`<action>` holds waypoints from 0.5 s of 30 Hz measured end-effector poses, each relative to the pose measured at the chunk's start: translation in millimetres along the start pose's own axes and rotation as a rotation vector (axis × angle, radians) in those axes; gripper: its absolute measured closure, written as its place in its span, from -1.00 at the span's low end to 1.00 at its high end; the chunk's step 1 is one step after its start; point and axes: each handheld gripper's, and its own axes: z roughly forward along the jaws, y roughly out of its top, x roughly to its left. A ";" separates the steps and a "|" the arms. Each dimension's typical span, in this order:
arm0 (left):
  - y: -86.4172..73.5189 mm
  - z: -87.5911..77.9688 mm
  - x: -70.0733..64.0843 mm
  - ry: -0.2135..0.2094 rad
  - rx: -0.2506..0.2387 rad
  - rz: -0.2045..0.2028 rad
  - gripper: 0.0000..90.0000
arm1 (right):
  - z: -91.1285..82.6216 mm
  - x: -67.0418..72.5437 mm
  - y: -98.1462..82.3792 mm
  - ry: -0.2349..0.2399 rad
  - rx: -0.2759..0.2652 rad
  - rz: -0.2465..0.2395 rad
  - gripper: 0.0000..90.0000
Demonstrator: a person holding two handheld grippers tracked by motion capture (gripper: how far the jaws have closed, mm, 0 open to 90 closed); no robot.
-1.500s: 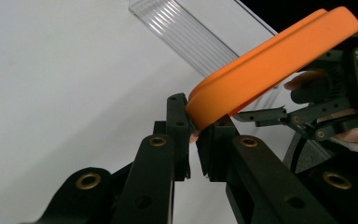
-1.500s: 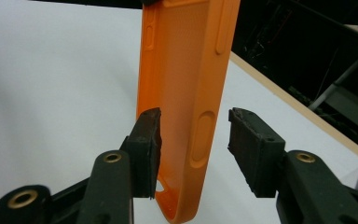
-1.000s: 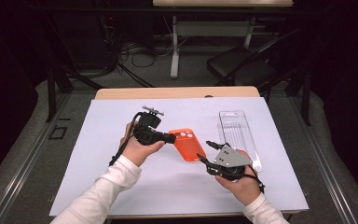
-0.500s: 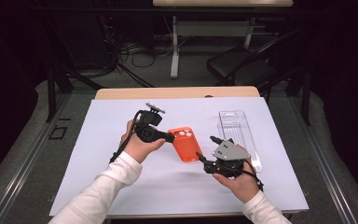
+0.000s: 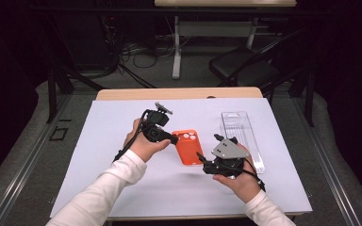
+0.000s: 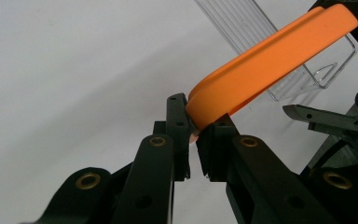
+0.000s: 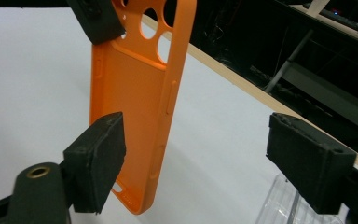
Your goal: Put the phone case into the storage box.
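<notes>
An orange phone case (image 5: 188, 147) with camera holes hangs just above the white table cover (image 5: 122, 188). My left gripper (image 5: 173, 140) is shut on its top corner; in the left gripper view the jaws (image 6: 193, 140) pinch the case (image 6: 270, 60) by its rim. My right gripper (image 5: 207, 147) is at the case's lower end with its jaws wide apart; they have just been opening. In the right gripper view the case (image 7: 135, 93) stands between the pads (image 7: 98, 158), close to the left one and far from the other.
A clear plastic package (image 5: 242, 136) lies flat on the table cover to the right of the case, just beyond my right hand. The table's wooden far edge (image 5: 179, 93) shows behind it. Chairs and cables stand on the dark floor beyond.
The right gripper's jaws have spread apart and let go of the case's lower end. The left gripper keeps hold of the case in about the same place.
</notes>
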 end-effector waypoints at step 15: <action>4.0 6.6 -3.9 0.055 0.031 0.016 0.86 | -1.7 -0.4 7.7 -0.014 -0.012 -0.106 -0.04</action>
